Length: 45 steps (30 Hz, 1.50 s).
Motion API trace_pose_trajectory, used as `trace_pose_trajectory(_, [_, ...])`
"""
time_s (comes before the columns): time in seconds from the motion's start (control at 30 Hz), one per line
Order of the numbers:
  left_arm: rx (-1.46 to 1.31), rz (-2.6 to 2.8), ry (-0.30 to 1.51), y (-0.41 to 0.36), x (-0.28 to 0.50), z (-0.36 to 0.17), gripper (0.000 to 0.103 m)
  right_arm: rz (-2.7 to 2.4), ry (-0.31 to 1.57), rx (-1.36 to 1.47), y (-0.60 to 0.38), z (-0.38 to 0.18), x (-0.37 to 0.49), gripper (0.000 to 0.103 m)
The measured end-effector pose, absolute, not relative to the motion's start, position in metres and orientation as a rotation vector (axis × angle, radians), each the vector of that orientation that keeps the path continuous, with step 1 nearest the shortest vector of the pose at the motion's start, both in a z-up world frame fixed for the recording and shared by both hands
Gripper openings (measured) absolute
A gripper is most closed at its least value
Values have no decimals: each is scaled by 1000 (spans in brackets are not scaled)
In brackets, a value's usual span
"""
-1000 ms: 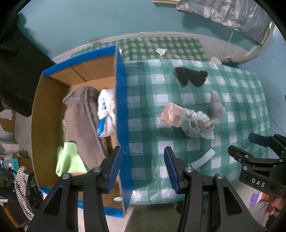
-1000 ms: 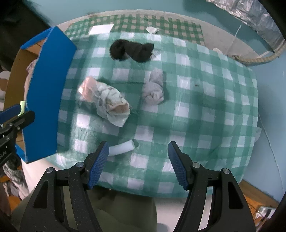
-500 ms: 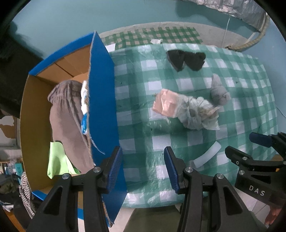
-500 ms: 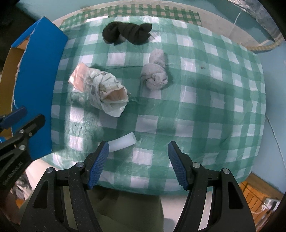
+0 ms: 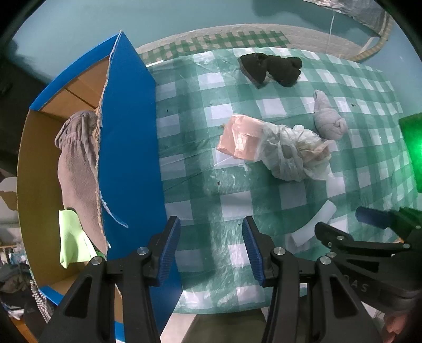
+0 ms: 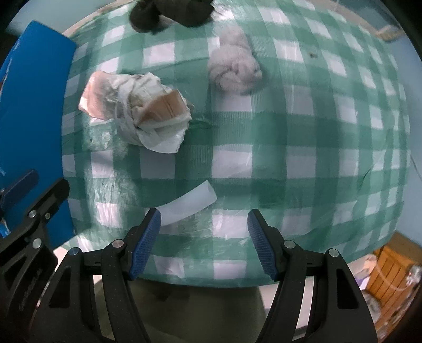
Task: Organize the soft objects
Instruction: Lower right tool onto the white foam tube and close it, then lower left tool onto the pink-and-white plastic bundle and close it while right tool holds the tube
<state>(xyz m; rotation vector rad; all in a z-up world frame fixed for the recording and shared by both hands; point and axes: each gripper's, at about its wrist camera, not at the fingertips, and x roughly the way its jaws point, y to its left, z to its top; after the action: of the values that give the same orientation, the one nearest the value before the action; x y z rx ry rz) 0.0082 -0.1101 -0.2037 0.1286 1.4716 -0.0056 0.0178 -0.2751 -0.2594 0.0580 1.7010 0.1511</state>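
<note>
On the green checked tablecloth point(image 5: 237, 110) lie a black sock bundle point(image 5: 271, 67) point(image 6: 168, 12), a grey rolled sock point(image 5: 328, 120) point(image 6: 233, 66), a pink pack wrapped in white plastic point(image 5: 266, 146) point(image 6: 134, 105) and a white strip point(image 5: 313, 224) point(image 6: 187, 204). My left gripper point(image 5: 211, 245) hangs open over the cloth's near edge, beside the blue box wall. My right gripper point(image 6: 204, 240) is open too, just right of the white strip, nothing between its fingers. Each gripper shows at the edge of the other's view.
A blue cardboard box point(image 5: 126, 147) point(image 6: 29, 110) stands left of the table, holding a brown cloth point(image 5: 76, 163) and a lime-green cloth point(image 5: 70, 242). A wooden piece point(image 6: 387, 266) sits below the table's right corner. Teal floor surrounds the table.
Both grippers have sunk toward the table, so the objects look larger. The left view slid right, off the box opening and over the cloth. The jaws kept their width.
</note>
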Motion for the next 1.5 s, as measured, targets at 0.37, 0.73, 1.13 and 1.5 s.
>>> trace_pose_trajectory(0.37, [152,-23,1449,-118,-1,-200,56,126,1713,76,-275,-274,17,68])
trace_pose_trajectory(0.73, [142,-14,1463,-120,1,-201,56,195,1684,43,-260,-280,8,32])
trace_pose_trajectory(1.13, [107,-16,1475,-129,3,-198,56,236,1633,-25,-283,-263,27,13])
trace_pose_trajectory(1.5, [29,26,1522,-131,15,-205,59,209,1594,-48,-342,-257,60,12])
